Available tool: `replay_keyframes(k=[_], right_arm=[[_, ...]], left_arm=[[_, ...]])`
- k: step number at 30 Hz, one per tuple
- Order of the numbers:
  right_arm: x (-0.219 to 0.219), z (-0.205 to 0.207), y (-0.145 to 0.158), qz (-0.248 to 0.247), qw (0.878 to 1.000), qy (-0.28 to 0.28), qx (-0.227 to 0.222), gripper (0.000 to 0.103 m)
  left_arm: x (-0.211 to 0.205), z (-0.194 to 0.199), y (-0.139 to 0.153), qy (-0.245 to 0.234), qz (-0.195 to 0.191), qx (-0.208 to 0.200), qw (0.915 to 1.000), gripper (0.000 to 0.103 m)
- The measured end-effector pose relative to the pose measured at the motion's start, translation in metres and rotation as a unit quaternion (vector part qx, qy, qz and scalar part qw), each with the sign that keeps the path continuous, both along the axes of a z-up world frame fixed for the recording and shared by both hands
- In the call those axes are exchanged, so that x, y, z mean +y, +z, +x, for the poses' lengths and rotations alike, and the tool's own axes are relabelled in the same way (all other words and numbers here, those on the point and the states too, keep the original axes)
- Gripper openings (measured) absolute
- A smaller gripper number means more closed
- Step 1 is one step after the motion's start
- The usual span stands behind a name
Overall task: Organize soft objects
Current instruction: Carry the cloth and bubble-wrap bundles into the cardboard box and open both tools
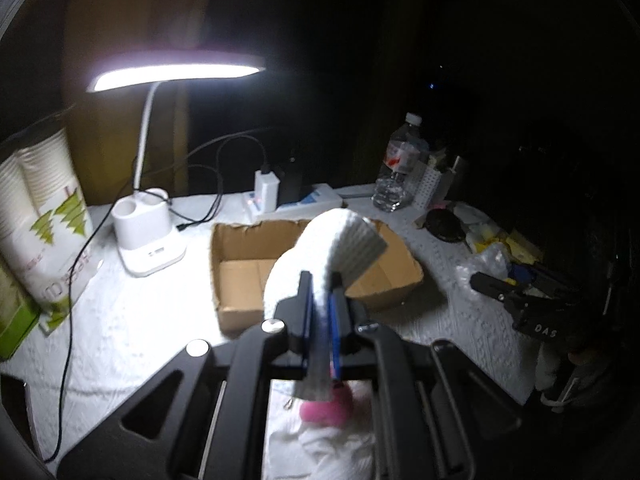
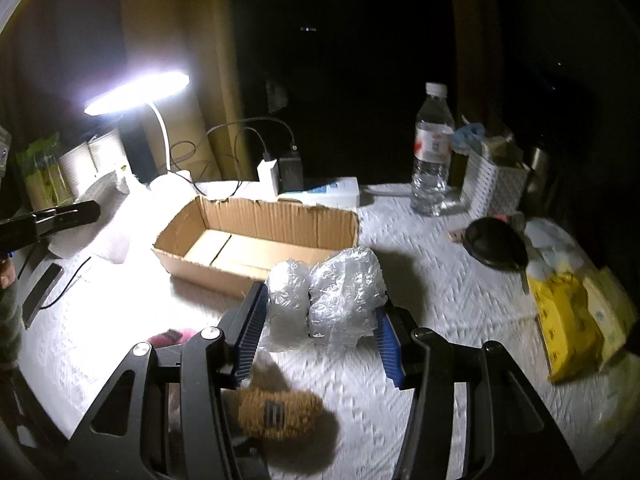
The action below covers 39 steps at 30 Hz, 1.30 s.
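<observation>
Left gripper [image 1: 320, 292]: jaws clamped on a folded white cloth [image 1: 320, 248], which rises from between the blue pads and bends over above the open cardboard box [image 1: 240, 280]; a grey ribbed face shows on its upper right end. In the right wrist view the same gripper [image 2: 86, 212] enters from the left edge with the cloth [image 2: 104, 224] hanging just left of the box. Right gripper [image 2: 320, 320]: jaws spread around a crumpled bundle of clear plastic wrap [image 2: 332, 292], the left pad [image 2: 252, 328] touching the bundle and the right pad [image 2: 388, 340] at its lower right edge; whether the bundle is lifted or rests on the worktop cannot be told. The box [image 2: 256, 236] sits at the middle of the white quilted worktop [image 2: 440, 300], toward the back edge, and its visible floor is bare cardboard. A brown plush item [image 2: 280, 416] lies at the worktop's near edge below the right gripper; a pink plush item [image 2: 172, 338] lies near it to the left, also seen under the left gripper [image 1: 328, 408]. A lit desk lamp [image 1: 148, 232] stands at the back left, with paper rolls [image 1: 40, 220] at the left edge, a charger block [image 1: 266, 192] behind the box, a water bottle [image 2: 432, 152] at the back right, and a yellow packet [image 2: 568, 320] at the right edge.
</observation>
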State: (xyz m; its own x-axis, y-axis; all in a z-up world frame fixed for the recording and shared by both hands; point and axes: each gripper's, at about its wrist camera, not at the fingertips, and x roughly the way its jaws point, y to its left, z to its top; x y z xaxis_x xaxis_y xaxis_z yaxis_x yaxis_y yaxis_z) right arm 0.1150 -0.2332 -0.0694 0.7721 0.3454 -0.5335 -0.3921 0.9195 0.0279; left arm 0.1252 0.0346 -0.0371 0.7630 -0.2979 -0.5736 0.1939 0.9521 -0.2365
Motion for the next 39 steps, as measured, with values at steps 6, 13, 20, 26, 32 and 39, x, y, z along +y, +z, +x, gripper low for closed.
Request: replay_keyframes(k=[6,13,20,26,32,39], right_arm=[[0.009,0.025,0.004,-0.001,1.0,0.012,-0.006,0.054],[0.021,0.054,-0.001,0.004,1.0,0.027,-0.002,0.054],[0.03,0.083,-0.02,0.006,0.999,0.038,0.021,0.054],[0.038,0.099,-0.038,0.006,0.998,0.047,0.045,0.054],[0.042,0.107,-0.049,0.0,0.997,0.046,0.063,0.054],[0.05,0.107,-0.053,-0.023,0.995,0.048,0.082,0.056]], left_arm=[[-0.014,0.024,-0.003,-0.016,0.007,-0.007,0.9998,0.007],[-0.031,0.057,-0.015,-0.033,0.009,0.002,0.9994,0.007],[-0.047,0.094,-0.047,-0.046,0.006,0.037,0.9983,0.007],[-0.055,0.119,-0.08,-0.049,0.003,0.084,0.9953,0.007],[-0.06,0.13,-0.1,-0.044,0.016,0.113,0.9925,0.007],[-0.06,0.134,-0.107,-0.028,0.046,0.138,0.989,0.013]])
